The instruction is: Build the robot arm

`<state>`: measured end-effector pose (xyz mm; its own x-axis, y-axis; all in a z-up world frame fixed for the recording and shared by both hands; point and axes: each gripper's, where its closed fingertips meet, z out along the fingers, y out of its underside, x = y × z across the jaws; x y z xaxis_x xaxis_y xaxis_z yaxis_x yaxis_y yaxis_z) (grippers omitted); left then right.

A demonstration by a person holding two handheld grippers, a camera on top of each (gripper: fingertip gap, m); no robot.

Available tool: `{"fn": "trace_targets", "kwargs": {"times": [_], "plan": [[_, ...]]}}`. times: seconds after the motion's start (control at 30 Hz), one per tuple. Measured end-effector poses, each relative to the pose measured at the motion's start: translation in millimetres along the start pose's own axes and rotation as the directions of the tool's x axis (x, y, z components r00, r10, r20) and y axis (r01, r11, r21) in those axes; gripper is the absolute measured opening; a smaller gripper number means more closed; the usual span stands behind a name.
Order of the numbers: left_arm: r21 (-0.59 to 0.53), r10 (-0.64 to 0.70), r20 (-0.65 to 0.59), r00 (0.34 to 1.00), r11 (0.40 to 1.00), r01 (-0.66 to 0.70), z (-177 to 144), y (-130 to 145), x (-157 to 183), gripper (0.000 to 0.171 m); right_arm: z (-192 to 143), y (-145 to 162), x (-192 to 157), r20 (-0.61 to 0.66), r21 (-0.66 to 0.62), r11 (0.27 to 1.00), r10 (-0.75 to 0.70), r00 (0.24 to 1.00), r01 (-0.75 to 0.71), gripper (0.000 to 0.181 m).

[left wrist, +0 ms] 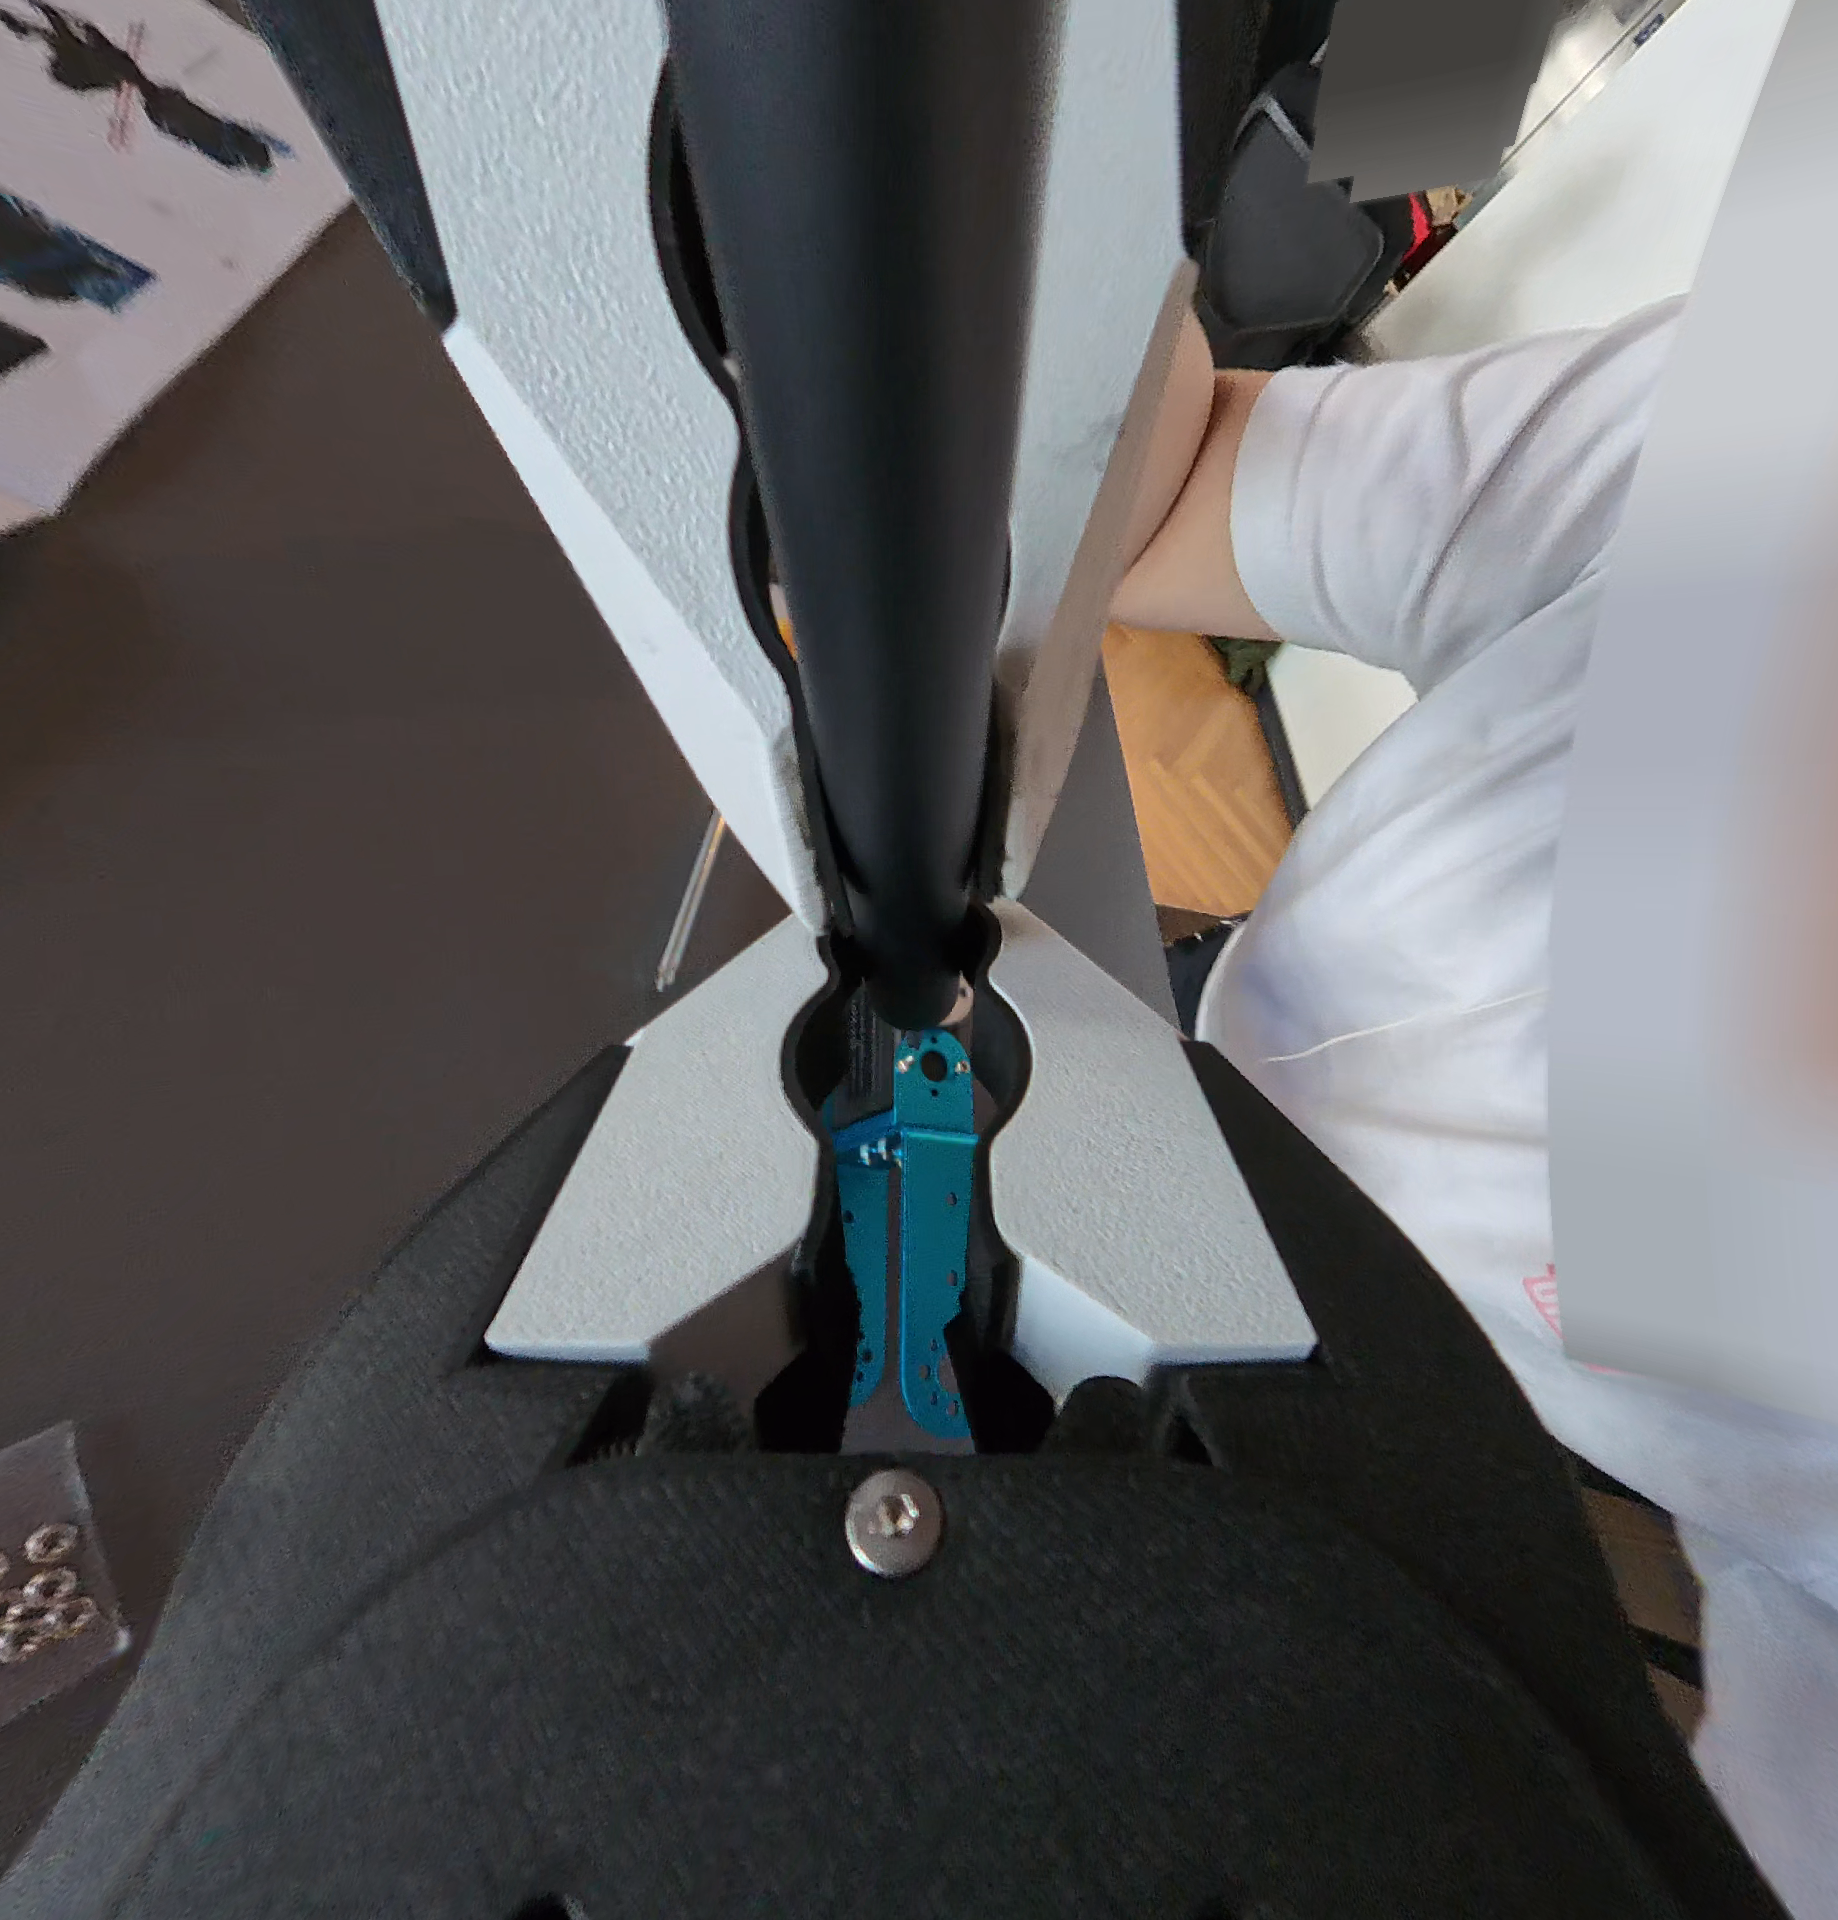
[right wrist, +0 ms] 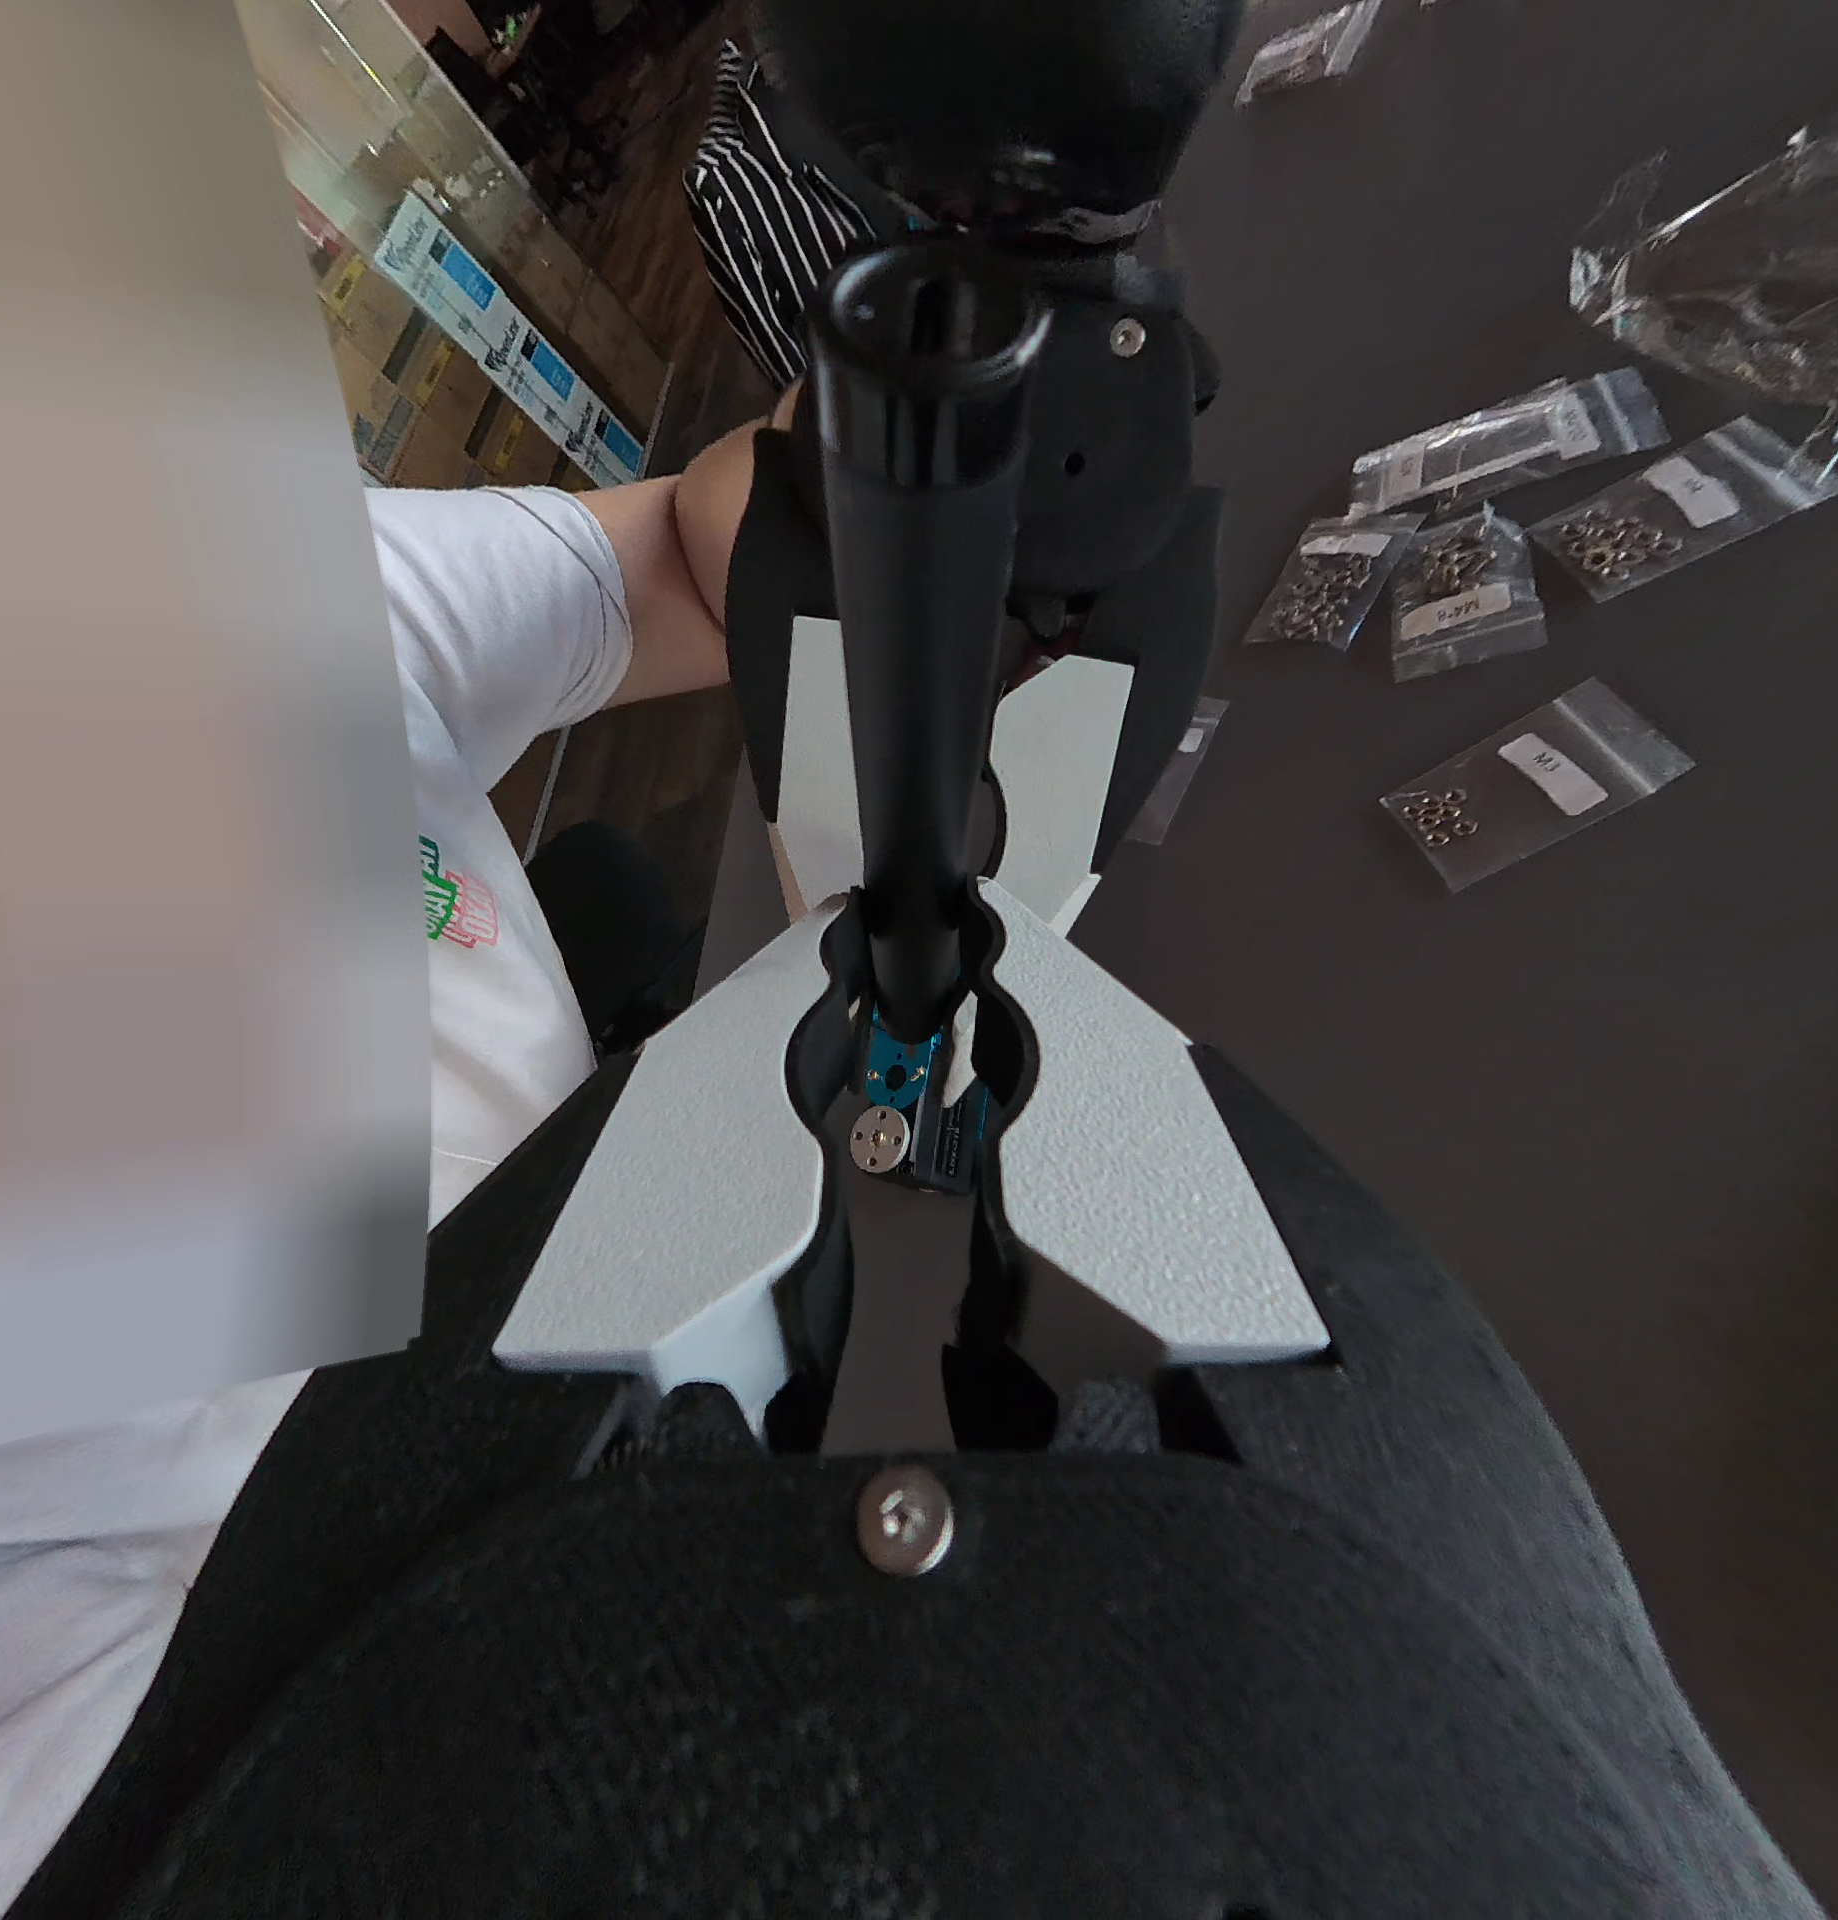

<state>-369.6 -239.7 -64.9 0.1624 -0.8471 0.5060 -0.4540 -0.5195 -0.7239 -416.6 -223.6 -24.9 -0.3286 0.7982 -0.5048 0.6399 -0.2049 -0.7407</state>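
Fingers of the left gripper are closed on a blue bracket; the right gripper clamps the black servo joined to it, a black tube running between, all above the desk. Likely light, stiff, slick metal; flat faces suit gripping. Bags of nuts lie nearby.

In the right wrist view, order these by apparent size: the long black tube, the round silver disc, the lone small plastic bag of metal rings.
1. Long black tube
2. Small plastic bag
3. Round silver disc

The tube is much nearer the camera than the bag, so true sizes remain unsure.
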Motion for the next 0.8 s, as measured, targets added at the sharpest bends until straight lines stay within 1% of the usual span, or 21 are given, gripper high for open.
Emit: {"fn": "trace_targets", "kwargs": {"times": [0.07, 0.27, 0.4, 0.8], "plan": [[-0.029, -0.033, -0.003, 0.999, 0.999, 0.032, 2, 5, -3, 0.017, 5, 3, 4, 0.002, -0.009, 1.000, 0.017, 1.000, -0.017, 0.016], [-0.065, -0.035, 0.010, 0.999, 0.997, 0.035, 5, 13, -8, 0.016, 11, 6, 8, 0.021, -0.016, 0.999, 0.041, 0.999, -0.041, 0.017], [-0.059, -0.045, 0.002, 0.999, 0.997, 0.045, 3, 12, -7, 0.016, 10, 4, 8, 0.027, -0.002, 0.999, 0.043, 0.999, -0.043, 0.016], [-0.093, -0.048, 0.008, 0.999, 0.994, 0.049, 5, 17, -7, 0.016, 13, 8, 10, 0.048, -0.014, 0.998, 0.056, 0.997, -0.055, 0.016]]}}
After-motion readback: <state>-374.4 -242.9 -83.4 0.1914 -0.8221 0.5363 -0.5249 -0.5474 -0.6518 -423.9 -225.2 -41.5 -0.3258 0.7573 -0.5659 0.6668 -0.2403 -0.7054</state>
